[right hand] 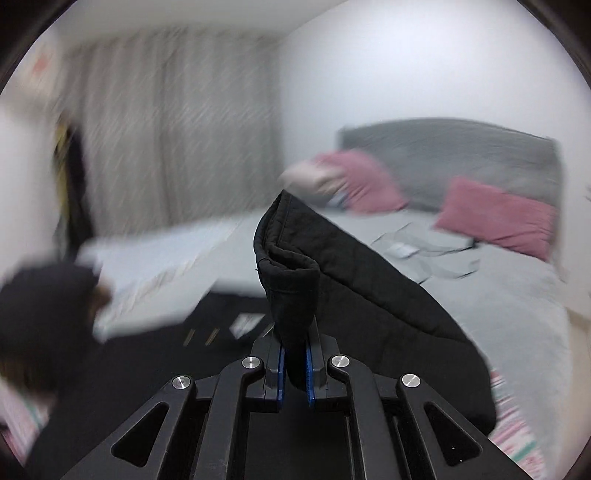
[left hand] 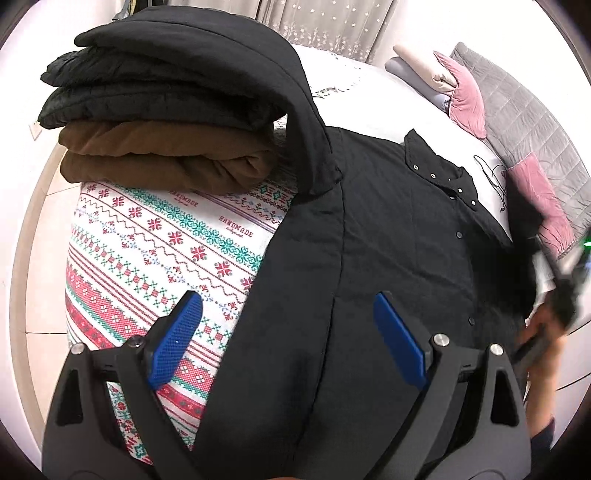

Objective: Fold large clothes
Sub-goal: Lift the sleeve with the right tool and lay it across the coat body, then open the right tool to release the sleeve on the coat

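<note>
A large black jacket [left hand: 388, 258] with snap buttons lies spread over the patterned bedspread [left hand: 155, 251]. My left gripper [left hand: 288, 328] hovers above its left side, open, with nothing between its blue fingers [left hand: 177, 332]. One sleeve [left hand: 306, 122] runs up toward the pile at the back left. In the right wrist view my right gripper [right hand: 294, 365] is shut on a folded black edge of the jacket [right hand: 291, 288], lifted above the bed. That view is blurred by motion. At the right edge of the left wrist view a hand [left hand: 543, 332] shows, blurred.
A stack of folded clothes, black ones [left hand: 159, 85] over a brown one [left hand: 166, 158], sits at the back left of the bed. Pink pillows [left hand: 461, 92] and a grey headboard [left hand: 524, 118] stand at the right. Curtains [left hand: 325, 22] hang behind.
</note>
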`<state>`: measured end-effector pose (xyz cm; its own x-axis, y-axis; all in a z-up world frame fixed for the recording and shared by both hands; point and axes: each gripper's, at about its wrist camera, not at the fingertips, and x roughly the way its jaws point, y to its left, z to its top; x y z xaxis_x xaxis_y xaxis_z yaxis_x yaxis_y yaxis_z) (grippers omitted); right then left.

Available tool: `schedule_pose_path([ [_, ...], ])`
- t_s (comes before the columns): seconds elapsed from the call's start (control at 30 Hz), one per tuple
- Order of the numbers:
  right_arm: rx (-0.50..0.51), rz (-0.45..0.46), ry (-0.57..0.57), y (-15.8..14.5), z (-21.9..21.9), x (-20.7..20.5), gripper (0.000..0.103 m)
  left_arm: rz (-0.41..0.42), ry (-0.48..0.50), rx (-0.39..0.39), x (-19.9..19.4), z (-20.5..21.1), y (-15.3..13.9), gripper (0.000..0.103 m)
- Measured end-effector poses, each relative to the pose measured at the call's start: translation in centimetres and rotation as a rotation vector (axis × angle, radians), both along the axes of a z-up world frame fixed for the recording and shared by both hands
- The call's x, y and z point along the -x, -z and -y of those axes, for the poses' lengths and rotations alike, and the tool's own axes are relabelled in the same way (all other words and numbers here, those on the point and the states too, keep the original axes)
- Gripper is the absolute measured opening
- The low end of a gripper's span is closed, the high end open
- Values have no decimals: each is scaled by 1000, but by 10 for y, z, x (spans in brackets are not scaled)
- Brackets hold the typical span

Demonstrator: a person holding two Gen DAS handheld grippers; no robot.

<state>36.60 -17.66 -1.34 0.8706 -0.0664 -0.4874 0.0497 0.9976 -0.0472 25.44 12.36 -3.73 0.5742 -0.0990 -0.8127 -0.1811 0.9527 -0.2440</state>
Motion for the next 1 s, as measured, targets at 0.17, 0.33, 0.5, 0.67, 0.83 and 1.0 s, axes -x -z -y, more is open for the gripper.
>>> schedule_pose_path([
  [0.17,160,-208,-112,90,-83,-1,8,3,16,3,1,3,-2,94],
  [0.33,82,-312,-149,108,-66,-1,11,6,27,7,1,6,-2,94],
  [0.5,0,-357,-164,106,-52,-7,12,-2,27,14,-2,9,0,94],
  [0.67,-124,-360,-146,103,-53,-11,22,4,32,-1,-1,11,1,94],
  [0.83,-146,-396,-142,108,-63,-27,29,3,23,12,-2,8,1,94],
  [1.0,-316,-421,-251,100,-67,-22,36,0,26,13,-2,7,1,94],
])
